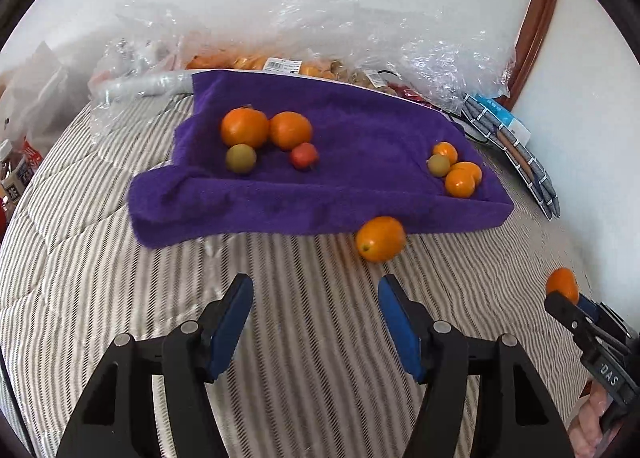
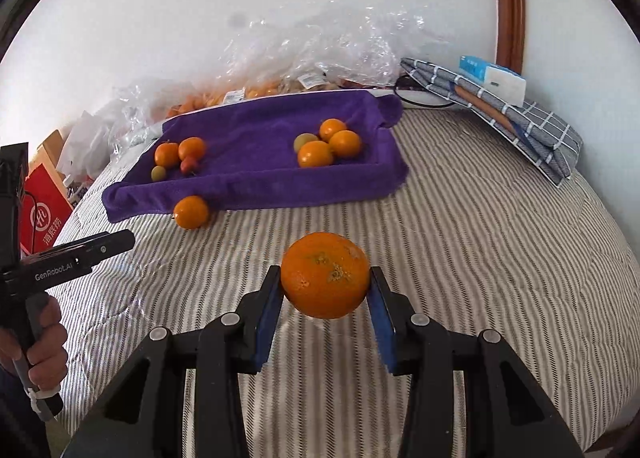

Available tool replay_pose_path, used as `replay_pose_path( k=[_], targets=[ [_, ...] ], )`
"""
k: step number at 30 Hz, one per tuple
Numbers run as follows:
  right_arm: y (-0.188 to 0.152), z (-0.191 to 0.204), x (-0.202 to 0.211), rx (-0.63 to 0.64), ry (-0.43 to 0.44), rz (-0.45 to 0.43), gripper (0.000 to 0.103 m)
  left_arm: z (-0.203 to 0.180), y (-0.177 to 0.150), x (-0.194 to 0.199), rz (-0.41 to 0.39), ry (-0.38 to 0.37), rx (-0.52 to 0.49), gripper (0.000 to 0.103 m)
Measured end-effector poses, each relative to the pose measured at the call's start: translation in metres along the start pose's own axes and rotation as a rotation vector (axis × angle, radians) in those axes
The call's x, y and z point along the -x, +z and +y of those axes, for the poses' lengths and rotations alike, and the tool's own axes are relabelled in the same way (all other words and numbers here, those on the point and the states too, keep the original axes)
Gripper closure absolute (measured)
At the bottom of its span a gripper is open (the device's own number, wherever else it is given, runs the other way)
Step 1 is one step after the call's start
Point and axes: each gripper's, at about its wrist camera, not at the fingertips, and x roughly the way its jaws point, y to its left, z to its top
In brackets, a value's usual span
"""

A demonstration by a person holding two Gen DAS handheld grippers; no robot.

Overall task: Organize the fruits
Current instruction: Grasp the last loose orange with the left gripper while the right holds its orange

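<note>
Centrally in the right wrist view, the right gripper [image 2: 325, 290] clamps its fingers on an orange [image 2: 325, 275], lifted above the striped bed [image 2: 480, 258], likely bound for the purple towel tray [image 2: 256, 154] at upper middle, where fruits sit in two groups. The left gripper [image 1: 315, 294] has its fingers apart, empty, just below a loose orange [image 1: 381, 238].

The right hand-held gripper [image 2: 325, 290] points forward and down, its blue pads [image 2: 267, 314] pressed on either side of an orange [image 2: 325, 275] (held clear of the bed). The left hand-held gripper [image 1: 314, 294] angles down likewise, jaws apart with nothing between them, a hand [image 2: 42, 354] wrapped around its handle.
</note>
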Motion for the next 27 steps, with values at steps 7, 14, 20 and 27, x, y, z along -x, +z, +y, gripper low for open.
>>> replay_pose_path(
  k=[7, 14, 20, 27],
  targets=[
    [-0.008, -0.024, 0.013, -0.017, -0.013, -0.015, 0.061, -0.035, 0.013, -0.025, -0.004, 0.024, -0.04, 0.041],
    [-0.01, -0.024, 0.005, -0.016, 0.001, 0.006, 0.061, -0.055, 0.017, -0.043, 0.013, 0.08, -0.099, 0.068],
    [-0.006, -0.017, 0.004, -0.009, 0.016, 0.011, 0.061, -0.047, 0.017, -0.03, 0.011, 0.092, -0.078, 0.068],
    [0.007, -0.009, 0.007, -0.025, 0.037, 0.0, 0.061, -0.026, 0.022, 0.013, -0.051, 0.136, -0.023, 0.068]
  ],
)
